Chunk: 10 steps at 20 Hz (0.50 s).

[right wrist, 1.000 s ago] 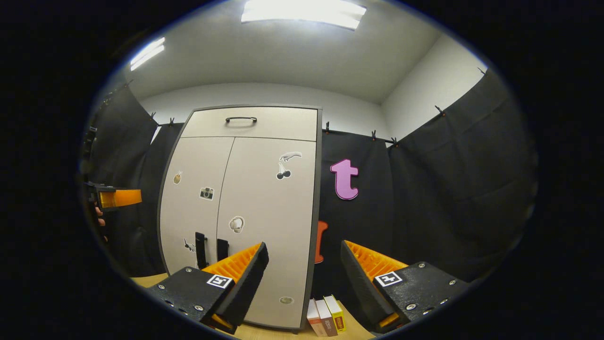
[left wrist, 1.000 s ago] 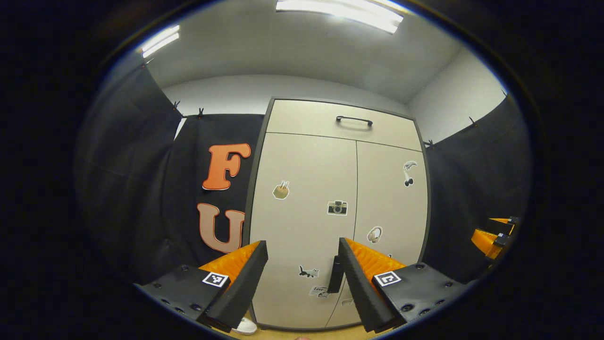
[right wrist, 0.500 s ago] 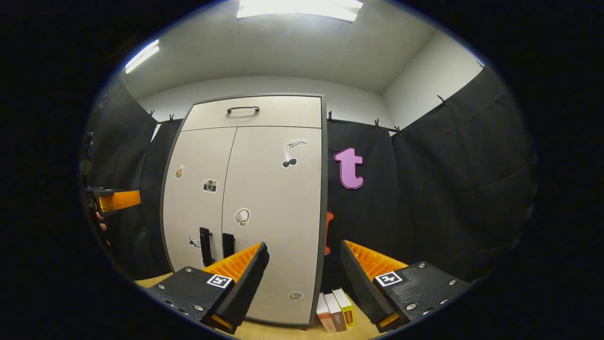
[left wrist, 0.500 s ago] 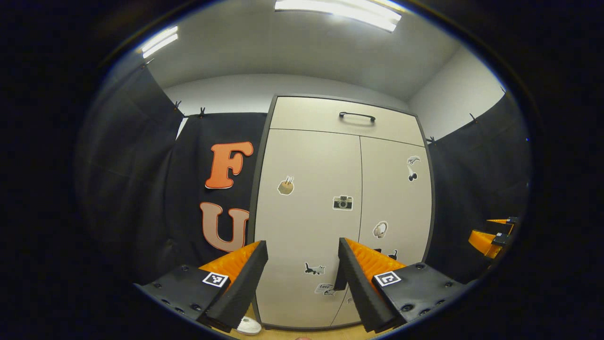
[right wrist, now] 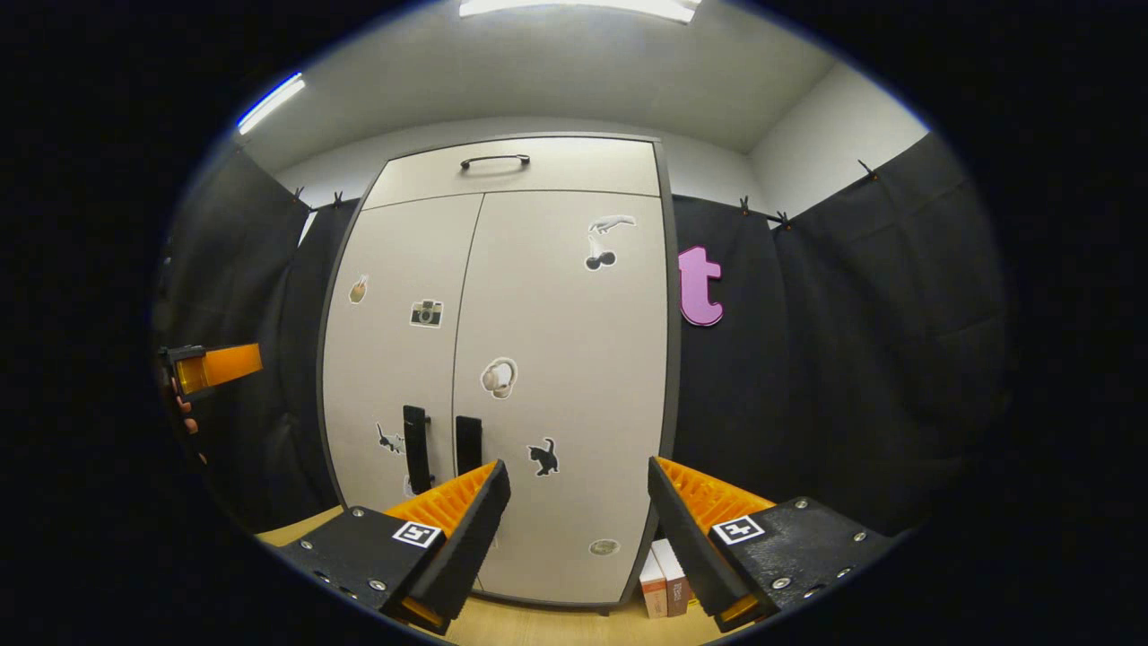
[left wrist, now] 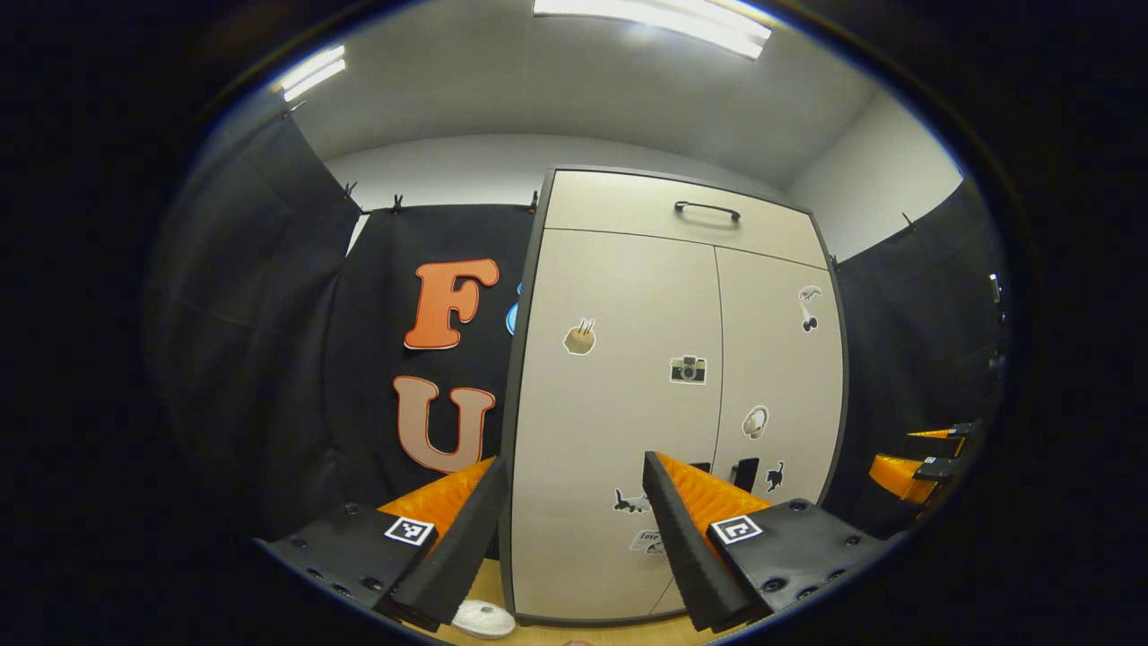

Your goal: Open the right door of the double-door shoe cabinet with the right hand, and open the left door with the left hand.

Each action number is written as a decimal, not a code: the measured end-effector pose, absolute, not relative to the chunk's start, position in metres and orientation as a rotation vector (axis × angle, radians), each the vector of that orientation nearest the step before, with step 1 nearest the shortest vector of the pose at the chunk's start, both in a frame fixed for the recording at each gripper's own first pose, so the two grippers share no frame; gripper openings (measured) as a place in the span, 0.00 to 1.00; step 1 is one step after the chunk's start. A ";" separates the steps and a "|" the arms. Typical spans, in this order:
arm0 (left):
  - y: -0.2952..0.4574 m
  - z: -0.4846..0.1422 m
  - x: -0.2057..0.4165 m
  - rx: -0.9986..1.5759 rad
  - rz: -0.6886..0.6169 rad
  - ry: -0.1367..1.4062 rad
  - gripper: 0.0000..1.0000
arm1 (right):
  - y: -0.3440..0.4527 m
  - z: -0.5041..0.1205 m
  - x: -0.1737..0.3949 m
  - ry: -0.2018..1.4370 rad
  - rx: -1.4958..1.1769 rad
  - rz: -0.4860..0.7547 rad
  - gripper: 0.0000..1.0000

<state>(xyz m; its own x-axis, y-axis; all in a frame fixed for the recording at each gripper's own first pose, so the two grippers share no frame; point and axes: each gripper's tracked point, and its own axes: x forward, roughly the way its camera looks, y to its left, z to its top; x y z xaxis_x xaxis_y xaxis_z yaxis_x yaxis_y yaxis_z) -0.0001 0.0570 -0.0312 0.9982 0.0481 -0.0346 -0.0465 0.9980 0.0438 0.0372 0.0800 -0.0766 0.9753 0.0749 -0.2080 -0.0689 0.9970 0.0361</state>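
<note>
The beige double-door shoe cabinet stands upright with both doors shut. In the right gripper view its left door and right door meet at a centre seam, with the left handle and right handle, both black vertical bars, low beside it. My right gripper is open, short of the right door, holding nothing. In the left gripper view my left gripper is open before the left door; the right door's handle peeks past its right finger. Each view catches the other gripper at its edge.
A top drawer with a black handle sits above the doors. Small boxes stand on the wooden floor at the cabinet's right foot. A white round object lies on the floor at its left foot. Black cloth walls flank the cabinet.
The cabinet has grown larger in the right gripper view as that gripper came closer. In the left gripper view it slid to the right. Both doors stay shut and both grippers stay open.
</note>
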 end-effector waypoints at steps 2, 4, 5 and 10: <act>0.073 -0.033 0.001 0.060 0.061 0.036 0.96 | 0.103 -0.083 0.048 0.223 0.046 0.102 0.94; 0.089 -0.035 0.002 0.076 0.073 0.037 0.95 | 0.127 -0.091 0.058 0.243 0.068 0.135 0.93; 0.097 -0.036 0.002 0.081 0.078 0.040 0.94 | 0.140 -0.095 0.065 0.254 0.079 0.151 0.93; 0.131 -0.047 0.002 0.067 0.096 0.058 0.96 | 0.187 -0.130 0.095 0.347 0.122 0.197 0.86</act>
